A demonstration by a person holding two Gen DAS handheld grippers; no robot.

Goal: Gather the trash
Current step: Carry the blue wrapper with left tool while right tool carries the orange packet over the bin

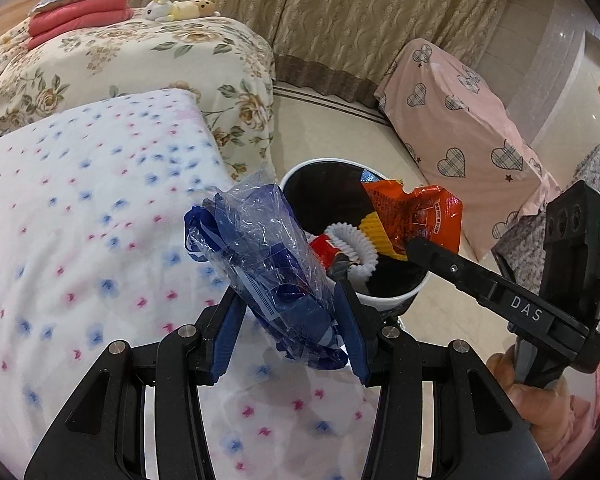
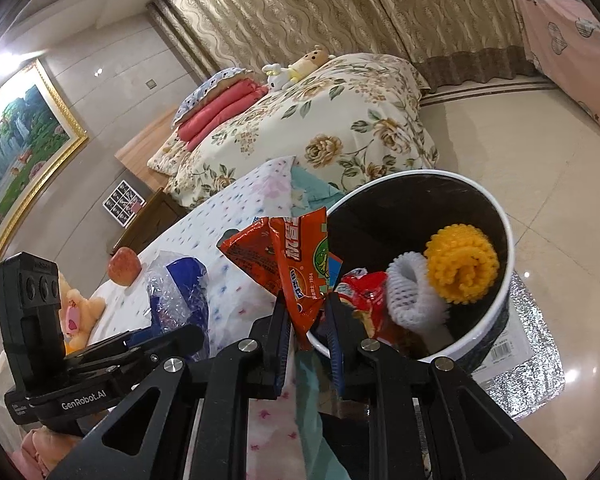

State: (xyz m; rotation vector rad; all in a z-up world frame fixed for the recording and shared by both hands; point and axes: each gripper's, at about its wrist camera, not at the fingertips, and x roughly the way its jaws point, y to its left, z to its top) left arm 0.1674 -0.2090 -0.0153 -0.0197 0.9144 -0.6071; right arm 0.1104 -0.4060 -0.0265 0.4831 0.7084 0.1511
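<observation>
Nearest, the left gripper (image 1: pixel 290 316) had its blue-padded jaws clamped on a crumpled clear-and-blue plastic wrapper (image 1: pixel 264 256) above the white bedsheet dotted with blue and pink flowers (image 1: pixel 80 220), just left of the bin. Beside it, the right gripper (image 2: pixel 306 322) pinched an orange foil snack packet (image 2: pixel 296 264) at the near rim of the round white-rimmed black trash bin (image 2: pixel 496 208). Inside lay a yellow foam fruit net (image 2: pixel 462 268), a white foam net (image 2: pixel 414 296) and a red wrapper (image 2: pixel 360 284); farther off stood a floral-covered bed (image 2: pixel 340 128).

"DAS" stands in white on the right gripper (image 1: pixel 414 246) arm, at three o'clock of the bin (image 1: pixel 384 300). "GenRobot.AI" marks the left gripper (image 2: pixel 168 332) body (smaller print beside it unreadable). The orange wrapper (image 2: pixel 300 276) shows "1804".
</observation>
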